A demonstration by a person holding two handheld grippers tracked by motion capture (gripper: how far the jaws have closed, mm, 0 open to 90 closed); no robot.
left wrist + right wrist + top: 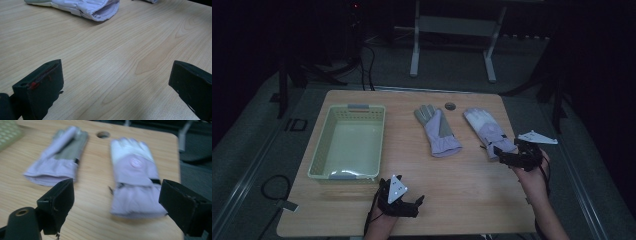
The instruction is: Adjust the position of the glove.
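Note:
Two lilac winter gloves lie flat on the wooden table. The left glove (pixel 438 131) (pixel 58 157) shows its grey palm; its cuff (pixel 100 10) reaches into the left gripper view. The right glove (pixel 488 131) (pixel 136 175) has a white finger part and its cuff points toward me. My right gripper (pixel 504 156) (pixel 116 202) is open just behind that cuff, jaws wide on either side of it, not touching. My left gripper (pixel 414 202) (pixel 116 82) is open low over bare wood near the front edge, well short of the left glove.
A pale green plastic basket (pixel 324 150) (pixel 7 132) stands empty on the table's left half. A round cable hole (pixel 450 105) (pixel 103 134) sits at the back edge between the gloves. The table's right edge (pixel 517 165) runs close beside my right gripper.

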